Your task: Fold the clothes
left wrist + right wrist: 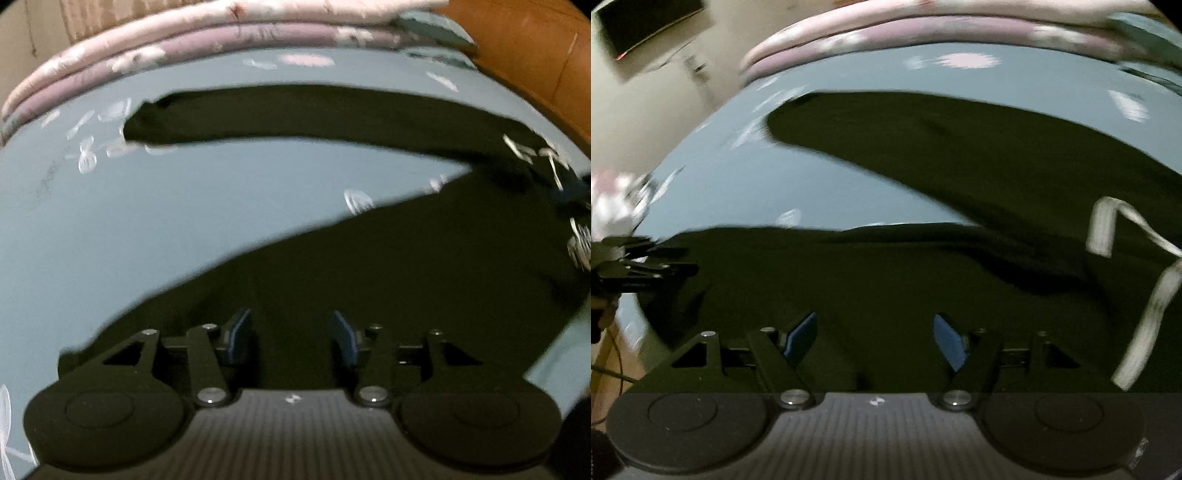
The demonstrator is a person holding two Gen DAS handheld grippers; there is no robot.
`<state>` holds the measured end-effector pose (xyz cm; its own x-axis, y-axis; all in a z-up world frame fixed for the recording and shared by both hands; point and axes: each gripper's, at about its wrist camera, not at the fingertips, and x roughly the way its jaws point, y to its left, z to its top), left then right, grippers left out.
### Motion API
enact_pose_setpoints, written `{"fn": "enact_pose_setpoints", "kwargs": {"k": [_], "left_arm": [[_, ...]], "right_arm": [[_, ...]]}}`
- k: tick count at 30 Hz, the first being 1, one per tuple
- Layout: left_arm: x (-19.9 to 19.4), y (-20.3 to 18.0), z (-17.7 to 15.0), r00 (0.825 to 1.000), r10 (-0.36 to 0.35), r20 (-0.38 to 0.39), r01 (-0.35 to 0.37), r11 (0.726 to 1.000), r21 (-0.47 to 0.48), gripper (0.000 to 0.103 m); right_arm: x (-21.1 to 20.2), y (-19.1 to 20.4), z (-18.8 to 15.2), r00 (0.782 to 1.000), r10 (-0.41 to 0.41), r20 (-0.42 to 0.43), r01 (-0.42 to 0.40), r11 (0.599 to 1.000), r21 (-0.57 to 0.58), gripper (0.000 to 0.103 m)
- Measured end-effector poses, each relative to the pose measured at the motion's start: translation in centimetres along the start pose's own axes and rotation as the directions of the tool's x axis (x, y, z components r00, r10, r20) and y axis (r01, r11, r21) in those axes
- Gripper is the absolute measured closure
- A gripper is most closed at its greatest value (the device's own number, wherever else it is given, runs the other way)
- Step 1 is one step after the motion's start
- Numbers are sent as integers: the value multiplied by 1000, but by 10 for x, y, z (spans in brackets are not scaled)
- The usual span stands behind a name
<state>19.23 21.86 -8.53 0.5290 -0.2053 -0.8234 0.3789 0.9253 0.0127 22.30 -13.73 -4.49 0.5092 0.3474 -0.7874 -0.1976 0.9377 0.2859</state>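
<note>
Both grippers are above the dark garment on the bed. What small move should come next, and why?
Probably lower the left gripper and close it on the dark garment. Its jaws stand open with nothing held, and the long sleeve lies spread, not yet folded.

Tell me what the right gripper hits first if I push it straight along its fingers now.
Most likely the dark garment: the right gripper has open jaws with nothing between them, and only that cloth lies ahead, on the blue bedsheet. The gap is hard to judge.

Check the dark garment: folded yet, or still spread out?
Spread, not folded. The dark garment lies flat across the bed sheet with one sleeve stretched straight out sideways, apart from the body.
</note>
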Motion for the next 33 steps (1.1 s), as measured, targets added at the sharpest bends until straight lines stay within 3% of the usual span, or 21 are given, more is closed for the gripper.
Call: {"fn": "enact_pose_setpoints", "kwargs": {"k": [5,8,9,12,15,21,23,26,30,33], "left_arm": [[10,15,-22,997,60,-45,-62,997,-38,51],[9,29,-23,999,39,-14,-40,994,-100,51],[10,34,-22,998,57,-10,-58,993,-107,51],[12,47,-17,991,131,-10,-132,984,-122,50],[13,66,-16,994,109,-9,-109,976,-190,48],[1,65,-13,991,127,-32,-130,975,-177,50],[-11,60,-15,994,112,-3,-111,981,-158,48],[-16,58,-14,999,32,18,-29,986,-162,44],[2,62,-14,999,25,-27,-29,986,-165,44],[15,75,-11,1000,19,-16,-21,979,-204,44]], "right_arm": [[54,45,8,998,-2,-58,-11,977,-215,29],[90,59,9,991,-122,-58,97,941,-325,29],[100,59,10,987,-155,-50,129,931,-342,23],[117,50,28,990,-138,-11,129,947,-293,13],[131,42,51,990,-143,5,140,960,-241,13],[143,22,82,992,-122,-12,120,986,-117,9],[127,19,82,996,-90,-6,89,992,-89,9],[102,15,75,999,-40,-12,39,996,-75,9],[82,9,51,996,-73,-56,68,994,-85,8],[77,1,30,988,-118,-97,111,991,-75,8]]}}
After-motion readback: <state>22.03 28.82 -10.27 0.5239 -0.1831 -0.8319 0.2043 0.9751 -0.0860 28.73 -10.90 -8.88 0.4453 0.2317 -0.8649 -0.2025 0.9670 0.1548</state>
